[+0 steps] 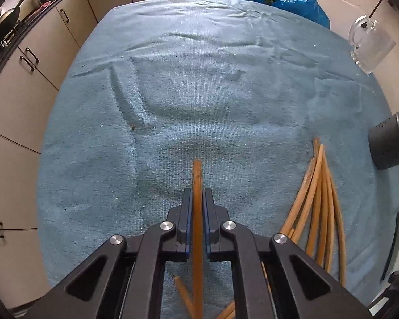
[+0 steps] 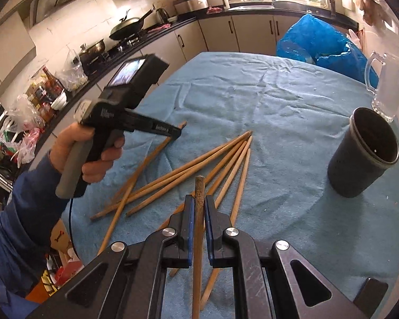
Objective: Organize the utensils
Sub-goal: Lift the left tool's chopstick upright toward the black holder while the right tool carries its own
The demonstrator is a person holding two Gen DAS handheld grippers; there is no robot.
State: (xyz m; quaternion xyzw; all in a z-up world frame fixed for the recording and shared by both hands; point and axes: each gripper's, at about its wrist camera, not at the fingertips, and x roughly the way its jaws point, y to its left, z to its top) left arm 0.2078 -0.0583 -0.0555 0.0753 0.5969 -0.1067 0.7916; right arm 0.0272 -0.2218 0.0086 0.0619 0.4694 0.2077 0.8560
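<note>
My left gripper (image 1: pixel 197 192) is shut on one wooden chopstick (image 1: pixel 197 172), whose tip sticks out past the blue pads over the teal cloth. The right wrist view shows this same gripper (image 2: pixel 177 131) in a person's hand, clamped near the far end of that long chopstick (image 2: pixel 143 170). My right gripper (image 2: pixel 199 198) is shut on another chopstick (image 2: pixel 200 186), held above the loose pile of several chopsticks (image 2: pixel 212 159) on the cloth. The pile (image 1: pixel 321 199) lies to the right of the left gripper. A black cylindrical holder (image 2: pixel 364 154) stands empty at the right.
A teal cloth (image 2: pixel 279 93) covers the round table. A glass mug (image 2: pixel 388 87) stands at the table's far right edge, and a blue plastic bag (image 2: pixel 319 42) lies behind it. Kitchen counters with pans and cabinets run along the left and back. The holder (image 1: pixel 391 143) shows at the right.
</note>
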